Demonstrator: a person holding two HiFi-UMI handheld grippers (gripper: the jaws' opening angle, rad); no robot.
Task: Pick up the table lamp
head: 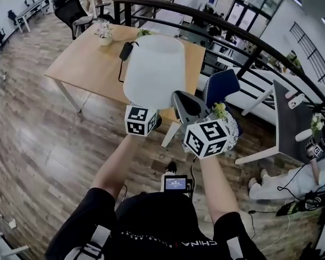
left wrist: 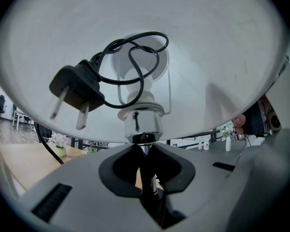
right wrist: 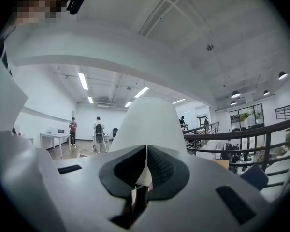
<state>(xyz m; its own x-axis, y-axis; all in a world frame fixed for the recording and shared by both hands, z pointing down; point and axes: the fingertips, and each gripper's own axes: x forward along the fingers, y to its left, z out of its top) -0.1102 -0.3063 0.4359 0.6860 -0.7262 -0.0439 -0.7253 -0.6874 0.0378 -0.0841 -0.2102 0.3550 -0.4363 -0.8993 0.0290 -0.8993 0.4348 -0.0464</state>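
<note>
Table lamp: white shade, centre of the head view, off the wooden table and held in the air just ahead of both grippers, with the table and floor behind it. Grip: left gripper clamped on the lamp's thin metal stem just below the chrome socket, jaws drawn in to a narrow gap with the stem filling it. Bulb fitted. Black cord looped inside the shade, its two-pin plug hanging loose at the left of the left gripper view, connected to nothing. Right gripper: jaws almost together, a pale sliver in the slit. Whether that is a pinched part of the lamp or the shade seen behind cannot be told. Progress, as judged: the pick-up looks done, the lamp's weight borne by the left grip, leaving only to hold it steady. Writing: "CHINA" in pale letters, upside down, on the person's dark top at the lower edge of the head view. Black-and-white square markers on the gripper cubes, no lettering. Small screen at the chest, unreadable. No brand visible on the lamp.
</note>
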